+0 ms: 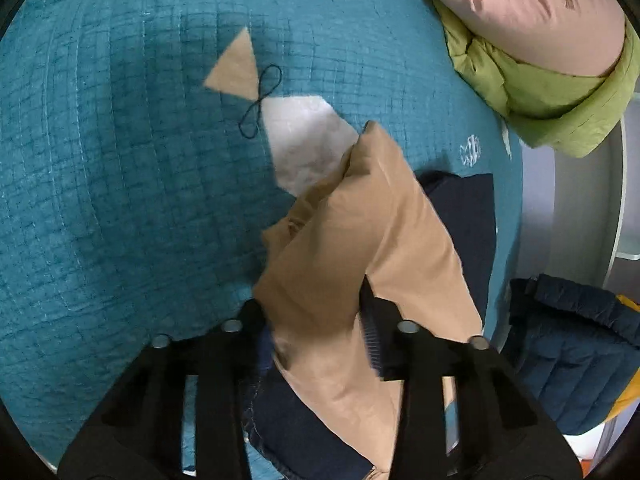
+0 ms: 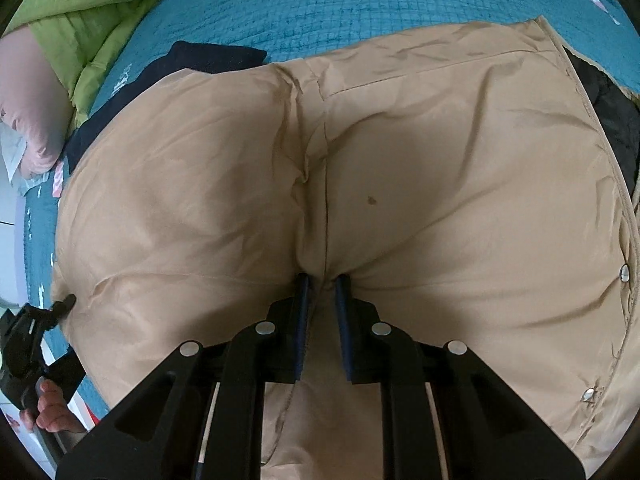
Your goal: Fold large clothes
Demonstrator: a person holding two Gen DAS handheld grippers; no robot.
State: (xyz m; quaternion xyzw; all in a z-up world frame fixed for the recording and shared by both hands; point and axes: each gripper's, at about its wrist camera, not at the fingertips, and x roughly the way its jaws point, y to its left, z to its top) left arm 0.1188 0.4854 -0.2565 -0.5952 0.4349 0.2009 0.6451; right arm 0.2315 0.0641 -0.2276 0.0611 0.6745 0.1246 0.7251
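A large tan padded jacket [image 2: 440,168] lies spread over the teal quilt [image 2: 360,8] and fills the right wrist view. My right gripper [image 2: 322,280] is shut on a pinched seam fold of the tan jacket near its front edge. In the left wrist view my left gripper [image 1: 316,312] is shut on a tan sleeve or corner [image 1: 360,220] of the jacket, lifted above the quilt [image 1: 120,180]. The left gripper also shows at the jacket's left edge in the right wrist view [image 2: 60,304], with the hand below it.
A dark navy garment [image 1: 460,208] lies under the tan jacket. A pink pillow [image 1: 540,8] and green blanket [image 1: 560,100] sit at the bed's far corner. A navy quilted jacket [image 1: 572,360] lies off the bed's right edge. Snap buttons [image 2: 624,272] line the jacket's right edge.
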